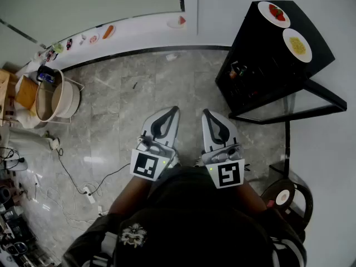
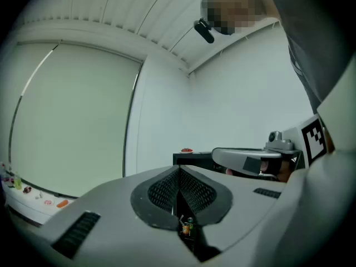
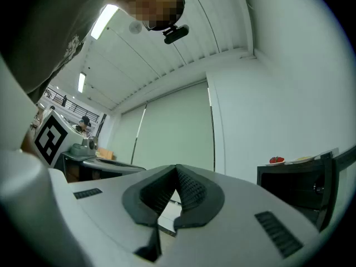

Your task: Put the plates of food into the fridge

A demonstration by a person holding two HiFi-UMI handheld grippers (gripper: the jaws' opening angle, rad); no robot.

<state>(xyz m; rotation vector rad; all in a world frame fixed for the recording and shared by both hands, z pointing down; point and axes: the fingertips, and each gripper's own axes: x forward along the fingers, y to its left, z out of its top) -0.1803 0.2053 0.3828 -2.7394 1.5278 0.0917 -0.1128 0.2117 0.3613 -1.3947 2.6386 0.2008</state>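
A small black fridge [image 1: 261, 65] stands at the upper right of the head view, its glass door [image 1: 311, 102] swung open toward the right. On its top sit two white plates: one with red food [image 1: 273, 13] and one with yellow food [image 1: 297, 45]. My left gripper [image 1: 174, 110] and right gripper [image 1: 206, 113] are held side by side in front of me, both shut and empty, pointing out over the floor well short of the fridge. In the right gripper view the fridge [image 3: 295, 191] and the plate of red food [image 3: 276, 160] show at the right.
A low white ledge [image 1: 133, 32] along the far wall carries small food items and another plate [image 1: 178, 21]. A round tub [image 1: 55, 96] and boxes stand at the left. Cables [image 1: 78, 179] trail over the grey marble floor. A round stool [image 1: 286, 199] stands at the lower right.
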